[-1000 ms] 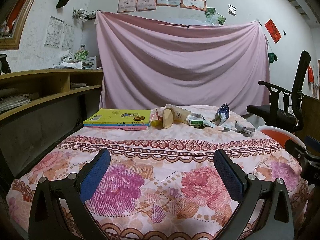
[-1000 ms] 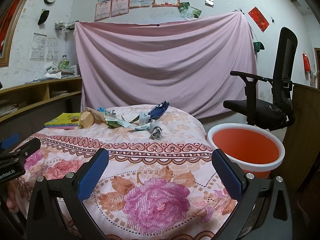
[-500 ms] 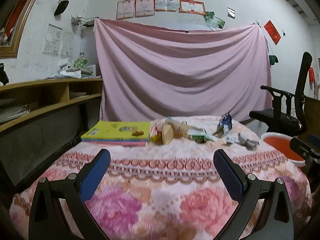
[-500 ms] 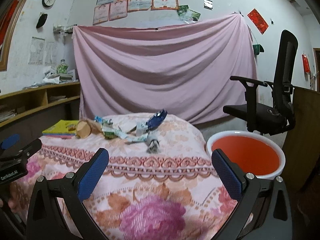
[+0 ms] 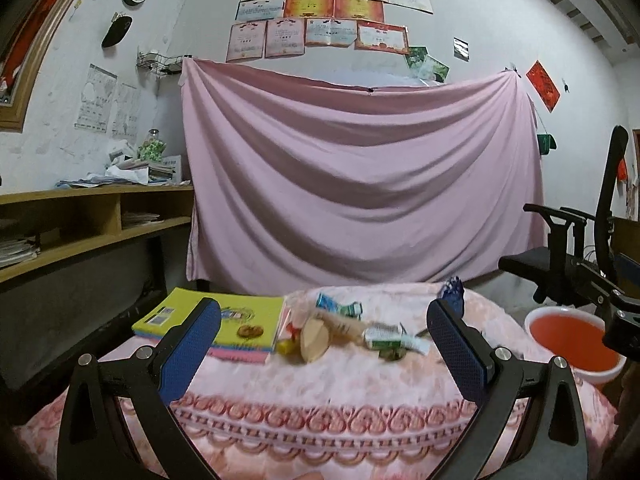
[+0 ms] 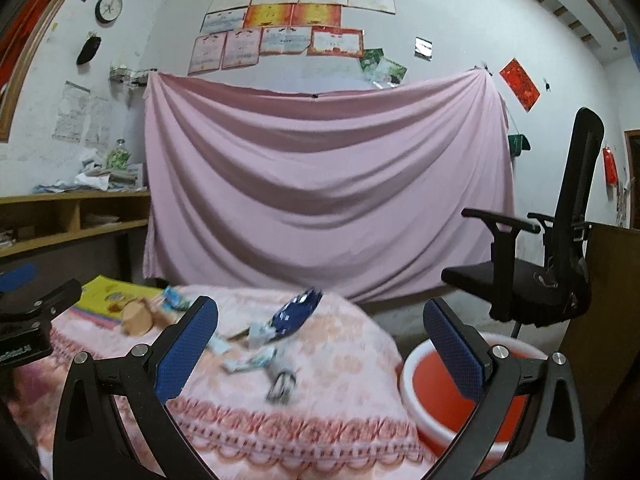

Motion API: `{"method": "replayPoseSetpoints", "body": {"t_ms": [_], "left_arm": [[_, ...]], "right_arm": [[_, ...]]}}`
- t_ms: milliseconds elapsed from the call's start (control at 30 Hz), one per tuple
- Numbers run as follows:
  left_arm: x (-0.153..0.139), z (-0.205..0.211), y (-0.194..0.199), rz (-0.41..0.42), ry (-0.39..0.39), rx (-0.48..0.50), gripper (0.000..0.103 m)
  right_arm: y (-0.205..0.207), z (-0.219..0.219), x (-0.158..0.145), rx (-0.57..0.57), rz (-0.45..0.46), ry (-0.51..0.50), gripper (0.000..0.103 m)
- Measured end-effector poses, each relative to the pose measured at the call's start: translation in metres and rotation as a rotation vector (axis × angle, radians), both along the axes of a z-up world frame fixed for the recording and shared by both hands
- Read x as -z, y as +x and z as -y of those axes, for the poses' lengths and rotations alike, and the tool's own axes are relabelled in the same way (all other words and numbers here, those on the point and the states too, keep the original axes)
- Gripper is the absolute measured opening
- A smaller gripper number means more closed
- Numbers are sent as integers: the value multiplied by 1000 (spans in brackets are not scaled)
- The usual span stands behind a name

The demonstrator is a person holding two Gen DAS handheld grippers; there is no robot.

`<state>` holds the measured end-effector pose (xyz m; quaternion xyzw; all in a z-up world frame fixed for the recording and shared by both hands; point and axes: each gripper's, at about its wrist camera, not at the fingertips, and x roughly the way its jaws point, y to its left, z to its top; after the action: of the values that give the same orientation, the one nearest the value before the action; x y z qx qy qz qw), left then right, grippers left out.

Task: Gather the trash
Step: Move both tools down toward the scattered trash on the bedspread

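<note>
Several pieces of trash lie on the floral tablecloth (image 5: 328, 392): a tan paper cup (image 5: 316, 334), a green-white wrapper (image 5: 386, 338), a dark blue wrapper (image 6: 296, 312), a small grey crumpled piece (image 6: 282, 386). The orange bucket (image 6: 452, 396) with a white rim stands on the floor right of the table; it also shows in the left wrist view (image 5: 568, 340). My left gripper (image 5: 324, 350) is open and empty, in front of the cup. My right gripper (image 6: 320, 350) is open and empty, near the blue wrapper and the bucket.
A yellow book (image 5: 224, 320) on a small stack lies at the table's back left. A black office chair (image 6: 552, 264) stands behind the bucket. A wooden shelf unit (image 5: 80, 224) runs along the left. A pink sheet (image 5: 360, 184) hangs behind the table.
Both grippers have dropped lower and tilted up, so the table top looks flatter and more wall shows. Both stay open. The trash has not moved.
</note>
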<state>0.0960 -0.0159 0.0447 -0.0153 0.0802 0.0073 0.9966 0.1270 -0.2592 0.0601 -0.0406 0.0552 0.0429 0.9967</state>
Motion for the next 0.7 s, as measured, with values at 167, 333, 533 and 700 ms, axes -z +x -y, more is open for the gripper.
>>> {"method": "replayPoseSetpoints", "body": {"t_ms": [167, 333, 533, 700], "left_arm": [[-4, 2, 19, 17, -4, 6, 101], [-4, 7, 36, 21, 10, 15, 101], [2, 18, 59, -48, 32, 58, 101], [11, 26, 79, -141, 50, 91, 101]], "right_arm": [[23, 5, -3, -5, 1, 30, 103], [38, 6, -1, -27, -29, 36, 103], [54, 6, 8, -20, -138, 37, 103], [65, 10, 15, -4, -227, 55, 103]]}}
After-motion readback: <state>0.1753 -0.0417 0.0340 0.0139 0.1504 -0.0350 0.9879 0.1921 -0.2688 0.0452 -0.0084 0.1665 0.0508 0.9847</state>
